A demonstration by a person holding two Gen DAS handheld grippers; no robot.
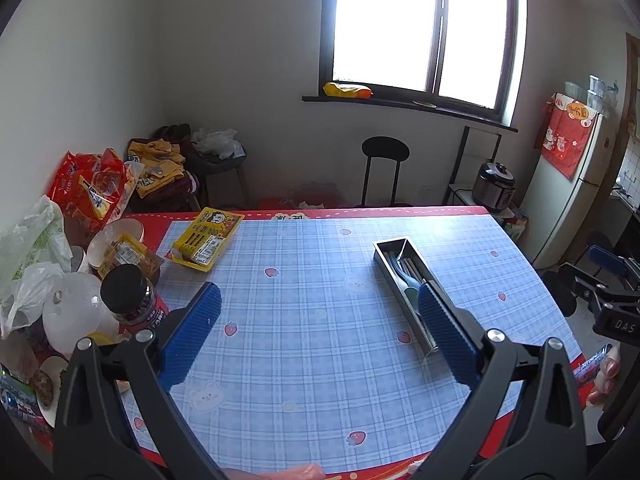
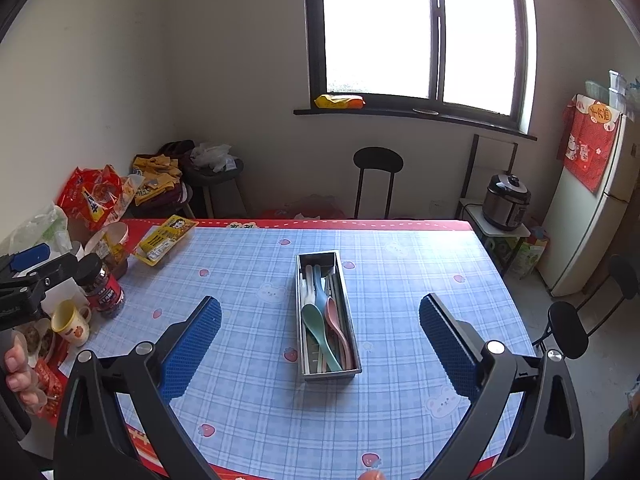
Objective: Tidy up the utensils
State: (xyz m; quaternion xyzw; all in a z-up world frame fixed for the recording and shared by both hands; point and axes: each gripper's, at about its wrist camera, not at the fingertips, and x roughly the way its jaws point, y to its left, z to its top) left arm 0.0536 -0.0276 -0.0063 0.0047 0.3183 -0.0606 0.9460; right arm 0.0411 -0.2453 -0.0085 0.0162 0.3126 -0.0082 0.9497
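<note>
the metal utensil tray (image 2: pixel 328 374) sits near the middle of the table (image 2: pixel 420 280), lengthwise toward the window, on the blue plaid tablecloth (image 2: pixel 248 400). inside it lie a green spoon (image 2: pixel 316 330), a pink spoon (image 2: pixel 336 322), a blue spoon (image 2: pixel 319 288) and a white one (image 2: pixel 309 286), their bowls and handles overlapping, with grey chopsticks (image 2: pixel 334 284) along the right side. in the left wrist view the same tray (image 1: pixel 394 246) shows at the right, its near end partly behind the right blue pad.

the right gripper (image 2: pixel 320 304) hangs above the table with its jaws wide apart, holding nothing; the tray lies between the two blue pads (image 2: pixel 192 344) in that view. the left gripper (image 1: pixel 320 296) is likewise spread wide and empty, over bare cloth to the left of the tray. each gripper shows at the edge of the other's view, with fingers of a hand (image 2: pixel 16 372) wrapped on a handle.

along the table's left edge are a jar with a black lid and red label (image 2: pixel 98 284), a yellow cartoon mug (image 2: pixel 72 322), a yellow snack pack (image 2: pixel 164 240) and red snack bags (image 2: pixel 94 194). beyond the table stand a black chair (image 2: pixel 376 176), a pressure cooker (image 2: pixel 506 202) on a low stand, and a white fridge (image 2: pixel 592 216) with a red cloth over it.
</note>
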